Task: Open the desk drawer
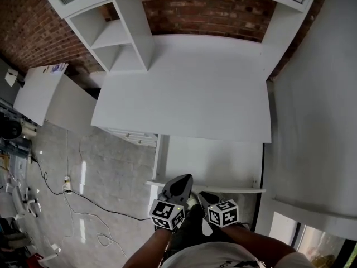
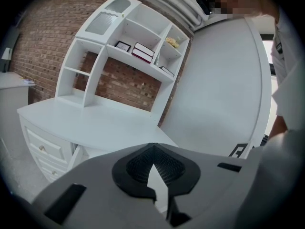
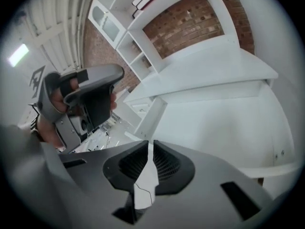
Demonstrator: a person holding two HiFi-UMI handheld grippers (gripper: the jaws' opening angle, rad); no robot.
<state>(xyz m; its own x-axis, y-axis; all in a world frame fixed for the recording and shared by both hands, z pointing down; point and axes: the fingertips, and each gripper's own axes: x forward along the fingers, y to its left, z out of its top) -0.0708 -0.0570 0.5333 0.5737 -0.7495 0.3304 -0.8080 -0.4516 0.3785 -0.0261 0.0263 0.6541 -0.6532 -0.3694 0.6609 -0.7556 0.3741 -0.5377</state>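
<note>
The white desk (image 1: pixel 184 102) has its wide drawer (image 1: pixel 215 159) pulled out from under the top, and the drawer's front rail (image 1: pixel 234 190) lies towards me. Both grippers hover just in front of that rail, touching nothing. My left gripper (image 1: pixel 179 184) (image 2: pixel 151 148) has its fingertips meeting, with nothing between them. My right gripper (image 1: pixel 205 196) (image 3: pixel 148 144) has its jaws a narrow slit apart and empty. In the right gripper view the drawer's bare white inside (image 3: pixel 214 128) lies ahead, under the desk top (image 3: pixel 209 66), and the left gripper (image 3: pixel 90 95) shows at the left.
A white hutch with shelves (image 1: pixel 120 38) (image 2: pixel 138 51) stands at the desk's back against a brick wall (image 1: pixel 206 15). Small side drawers (image 1: pixel 134 135) (image 2: pixel 43 149) sit under the desk's left end. A white wall panel (image 1: pixel 318 121) closes the right. Cables (image 1: pixel 67 190) lie on the floor.
</note>
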